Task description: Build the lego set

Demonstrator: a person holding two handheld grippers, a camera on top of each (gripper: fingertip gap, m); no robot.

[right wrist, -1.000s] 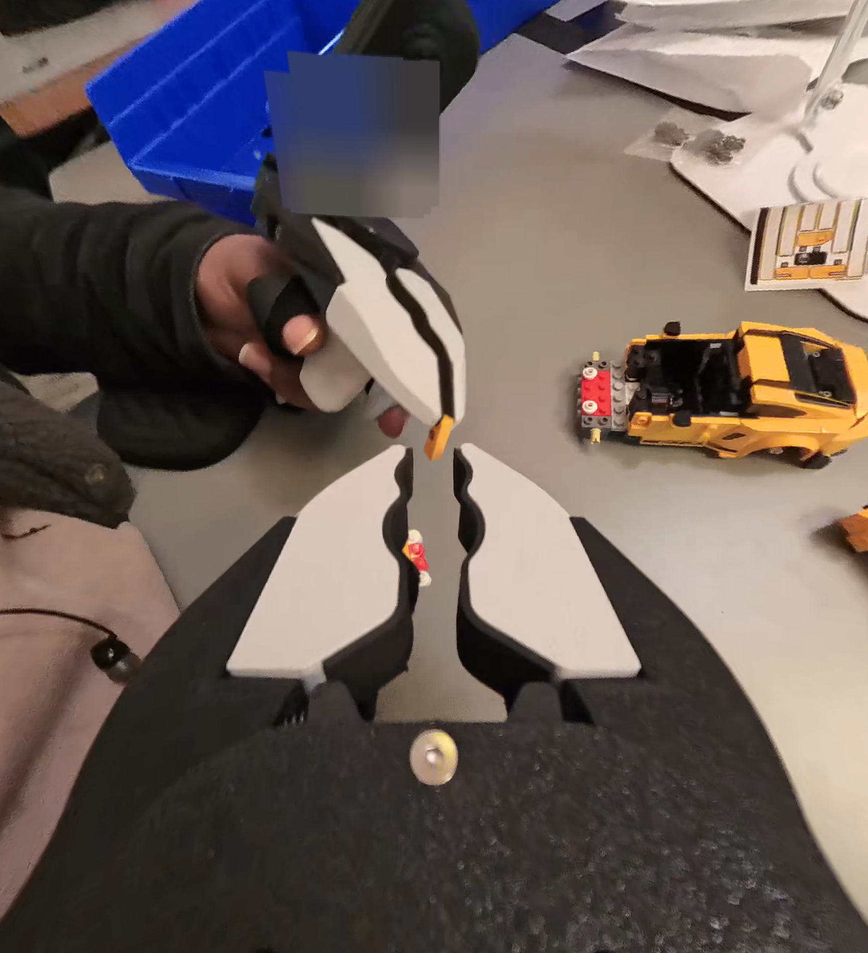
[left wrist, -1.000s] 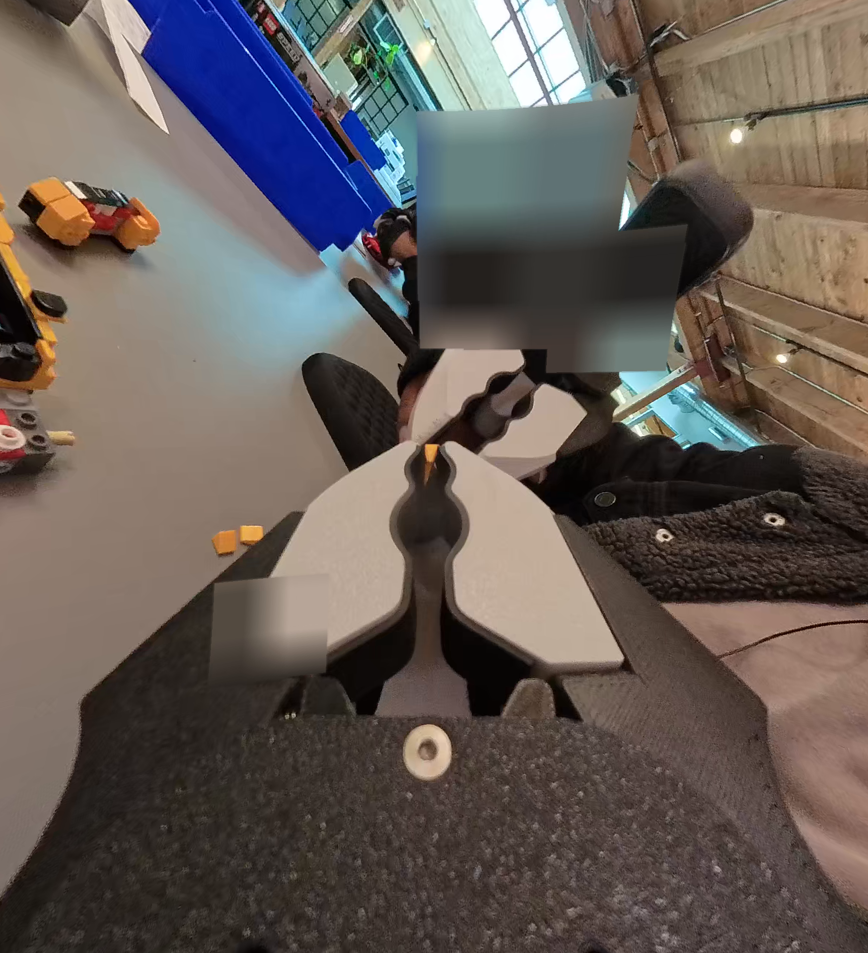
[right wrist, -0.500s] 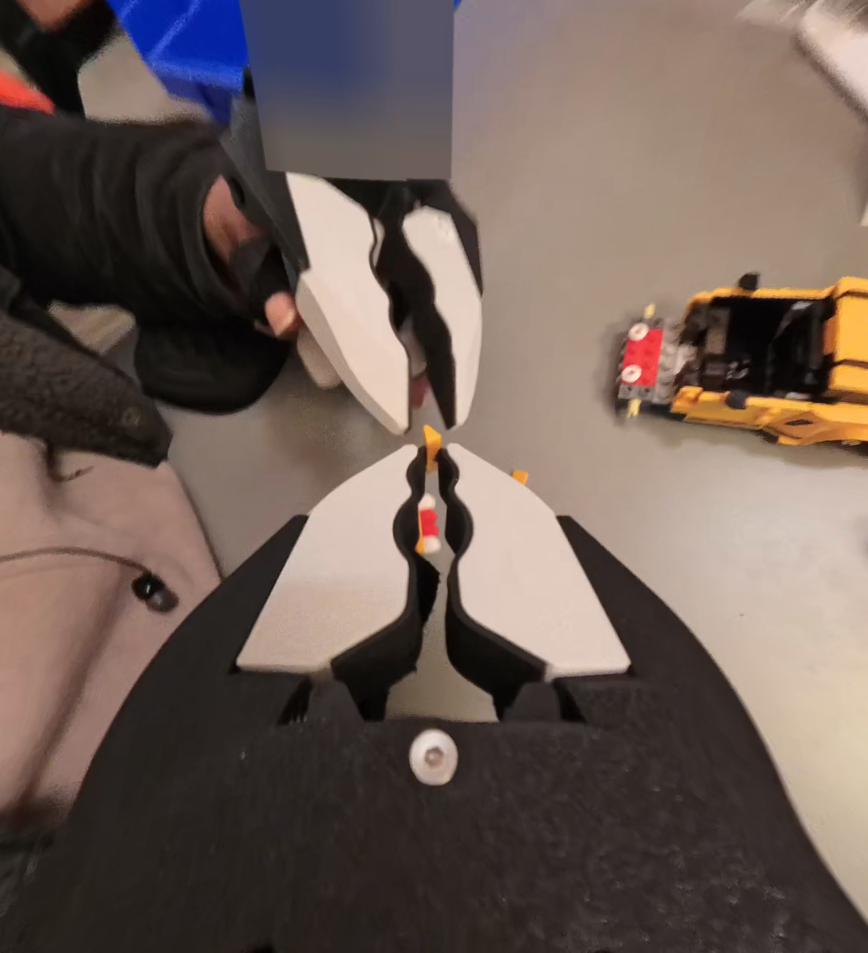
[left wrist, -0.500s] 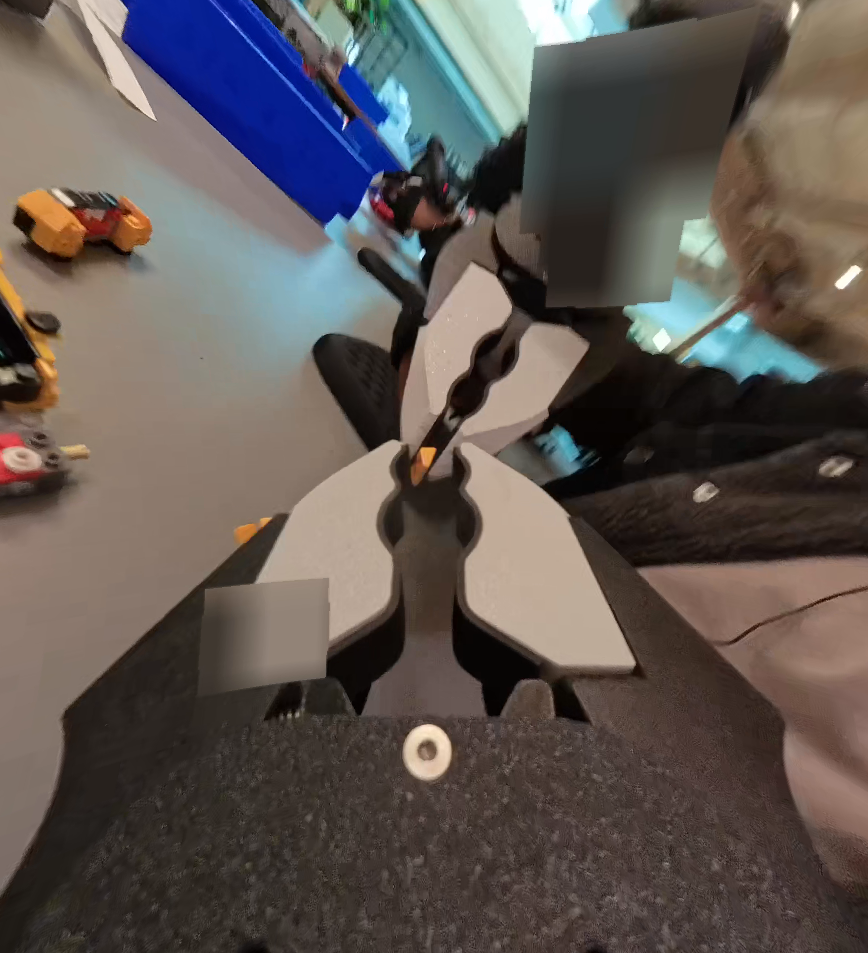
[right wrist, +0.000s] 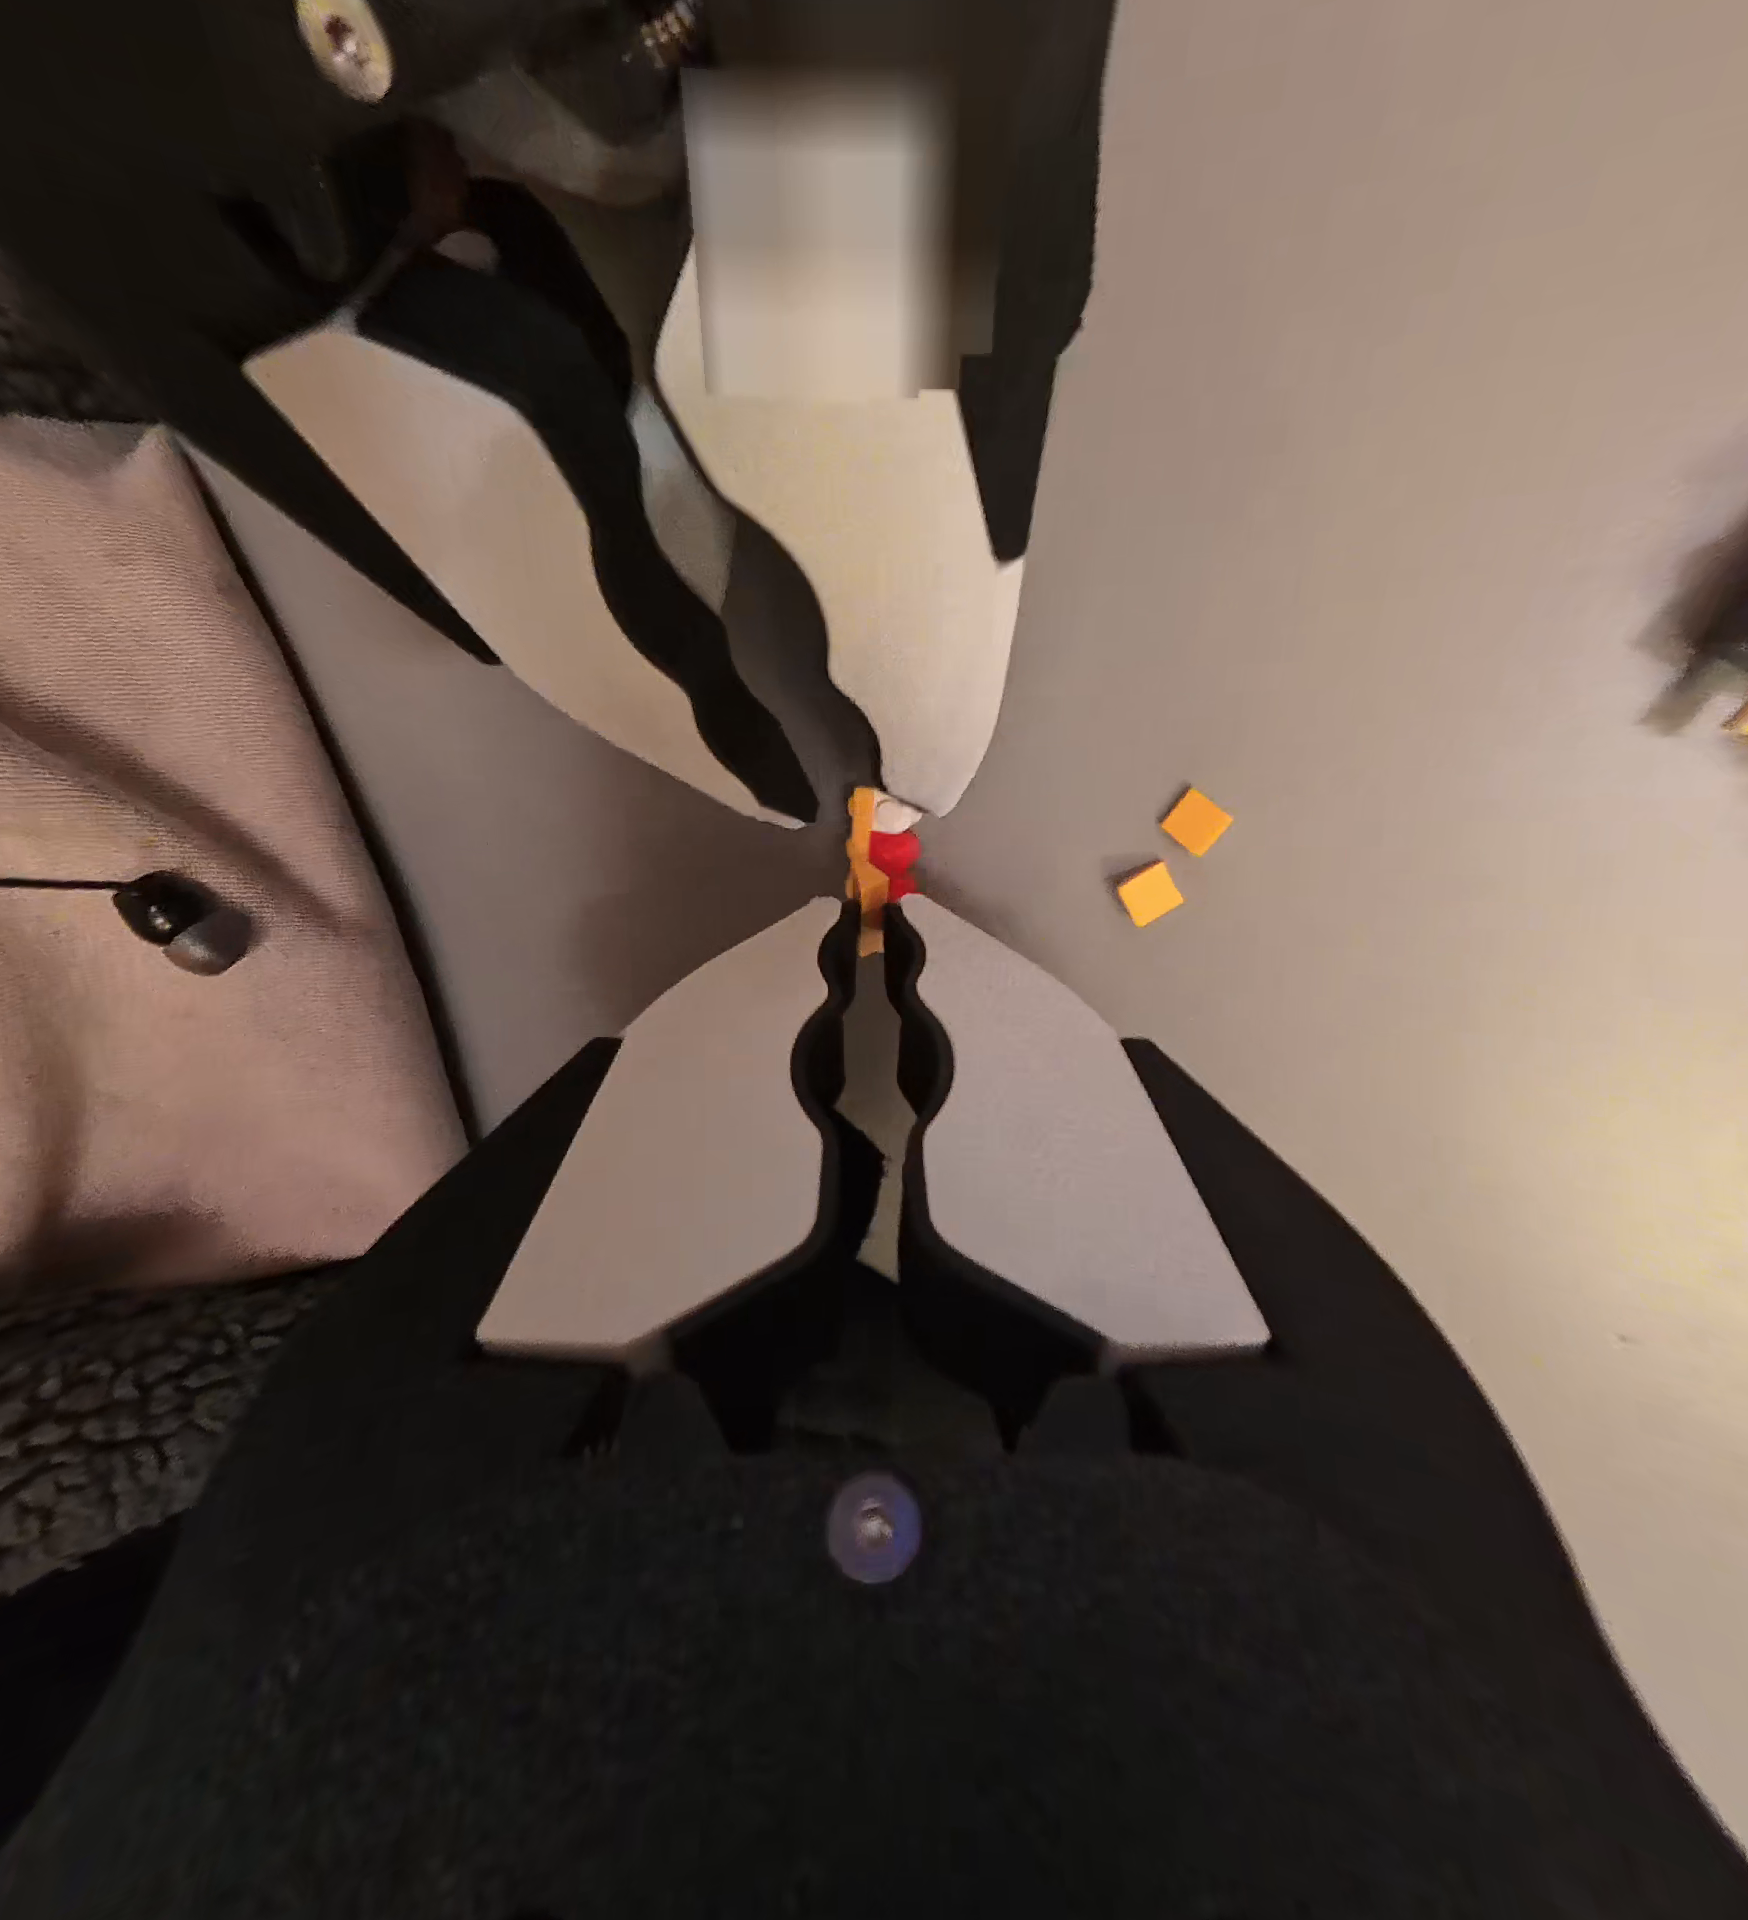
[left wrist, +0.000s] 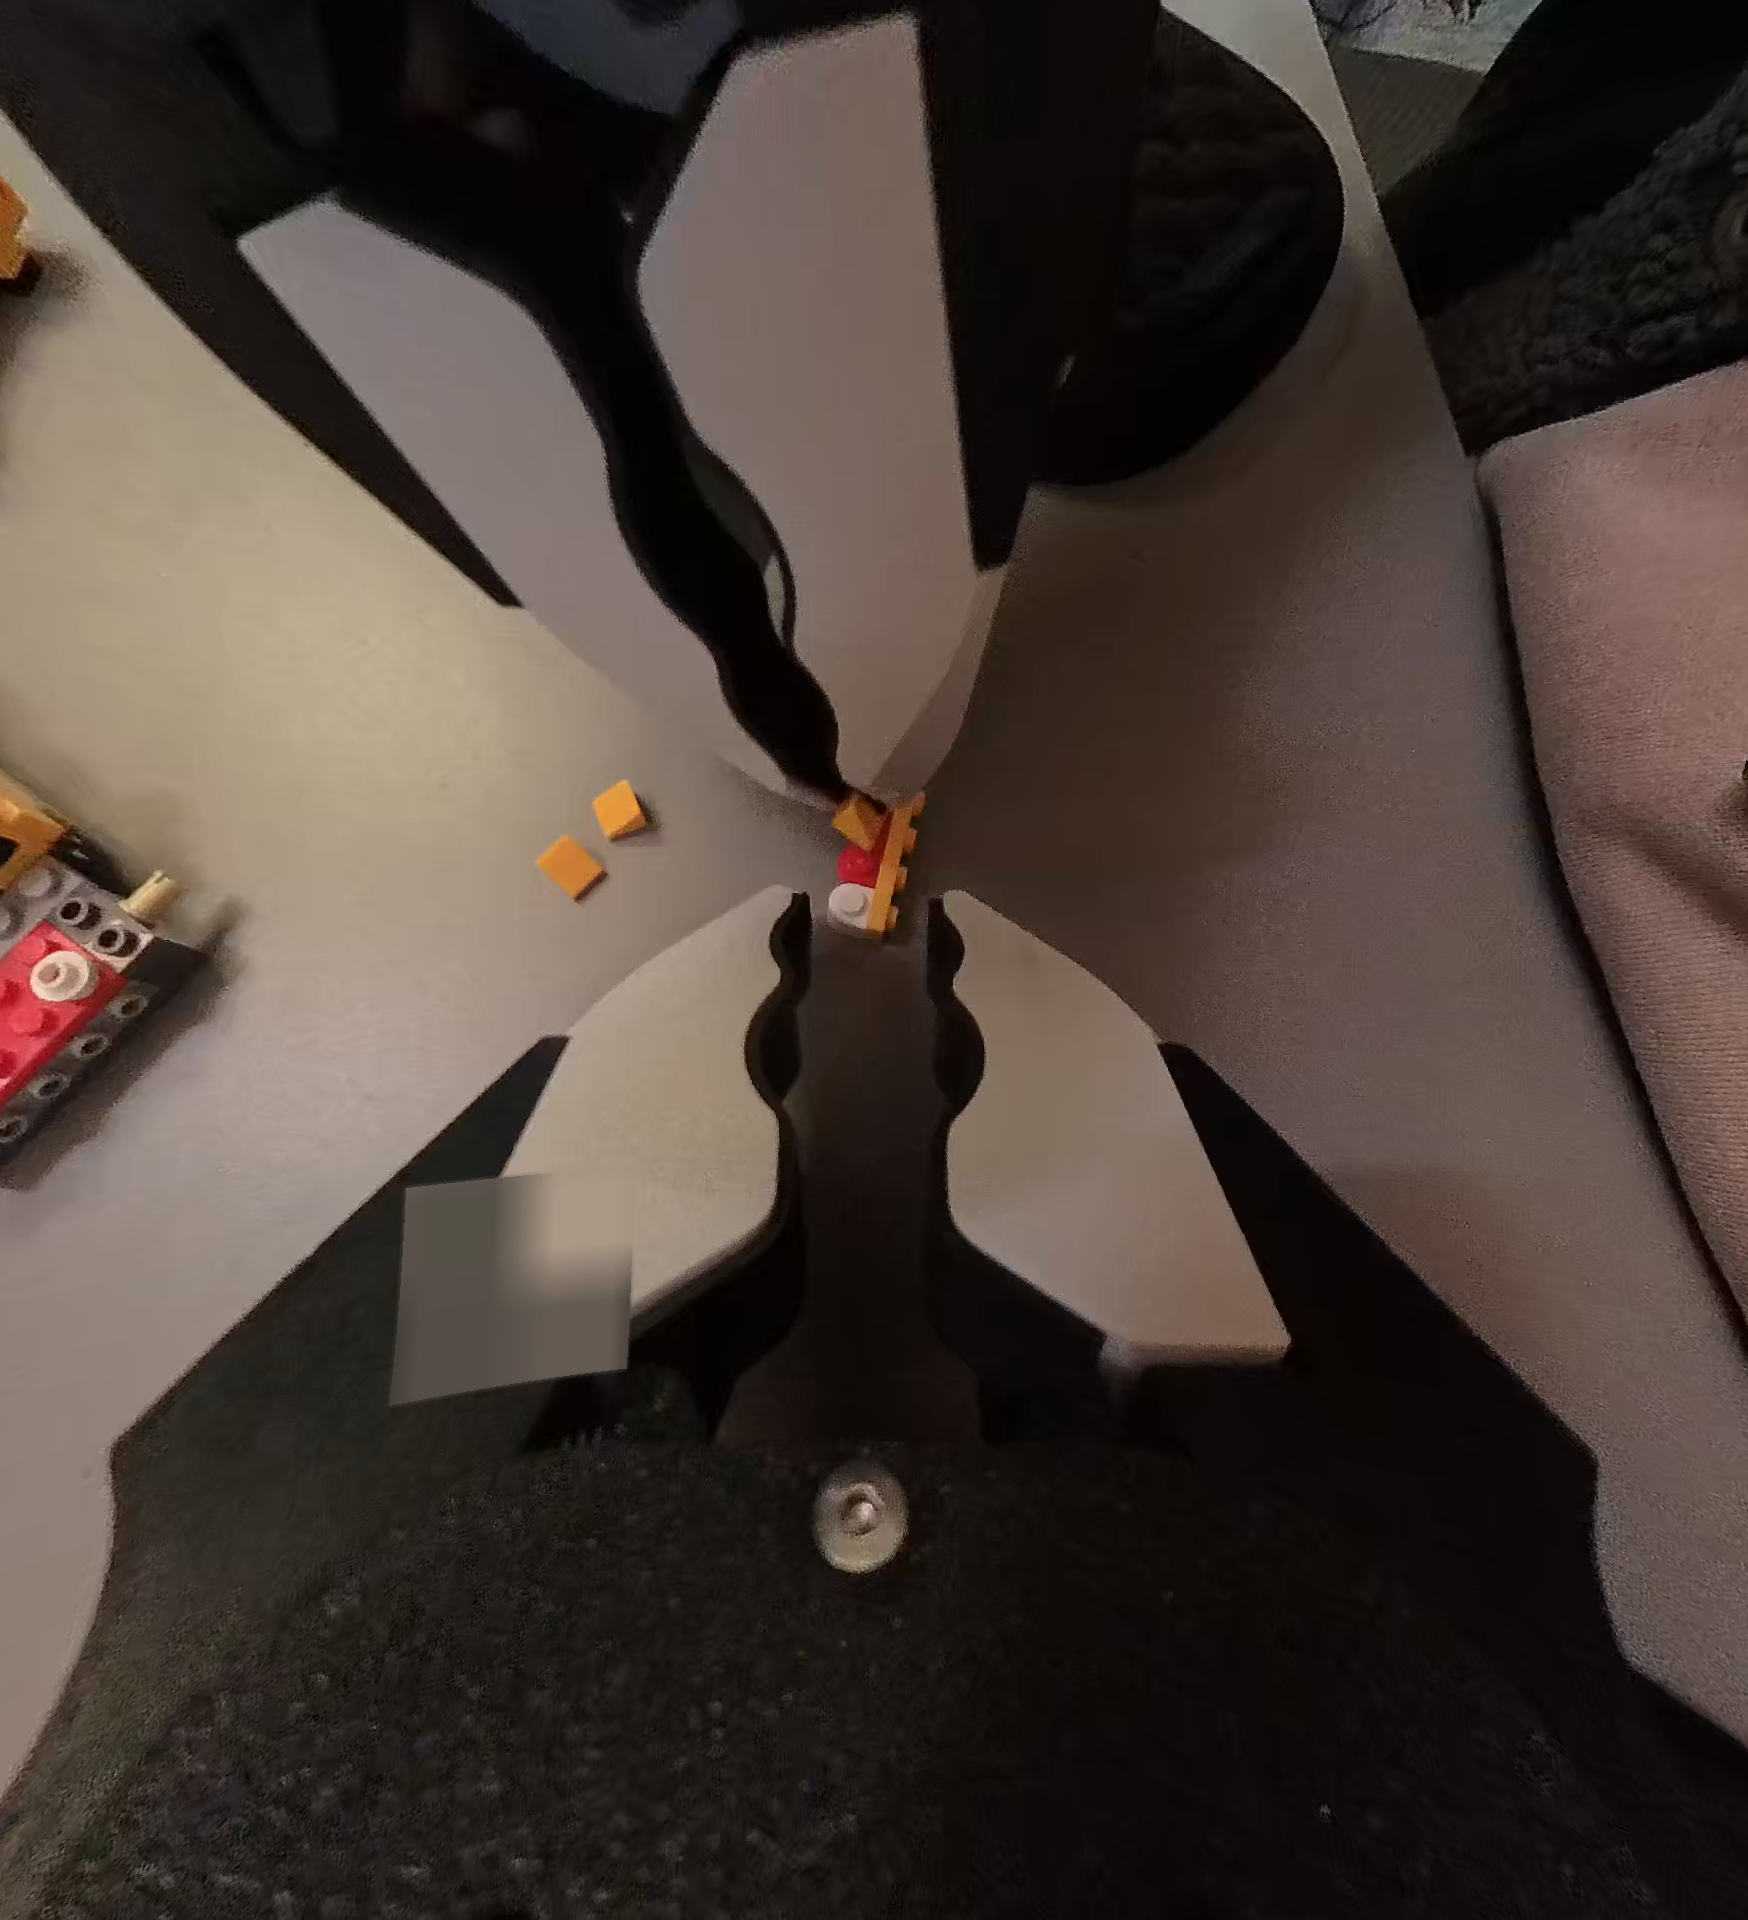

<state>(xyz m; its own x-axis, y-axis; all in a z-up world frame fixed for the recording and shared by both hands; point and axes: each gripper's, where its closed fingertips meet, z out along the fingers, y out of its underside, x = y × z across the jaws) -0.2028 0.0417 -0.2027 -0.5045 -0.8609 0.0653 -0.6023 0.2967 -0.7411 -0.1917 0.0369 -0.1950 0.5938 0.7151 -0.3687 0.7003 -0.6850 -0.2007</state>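
Observation:
A small sub-build (left wrist: pixel 875 868), an orange plate with a red and a white piece on it, lies on the grey table (left wrist: pixel 226 675). My right gripper (right wrist: pixel 870 914) is shut on a small orange piece (right wrist: pixel 868 930) at one end of it. In the left wrist view the right gripper (left wrist: pixel 854 795) comes in from the top. My left gripper (left wrist: pixel 865 906) is open, with its tips on either side of the white end. In the right wrist view it (right wrist: pixel 854 816) faces mine, tip to tip.
Two loose orange tiles (left wrist: pixel 618 810) (left wrist: pixel 571 865) lie just beside the sub-build, also in the right wrist view (right wrist: pixel 1195 821). The yellow car's chassis with a red plate (left wrist: pixel 8 1029) stands at the left. The person's beige garment (left wrist: pixel 1680 831) hangs over the table edge. The tips of both grippers are at nearly the same place.
My left gripper let go of the small orange piece and opened. My right gripper shut on it. Both grippers tipped down to the sub-build on the table.

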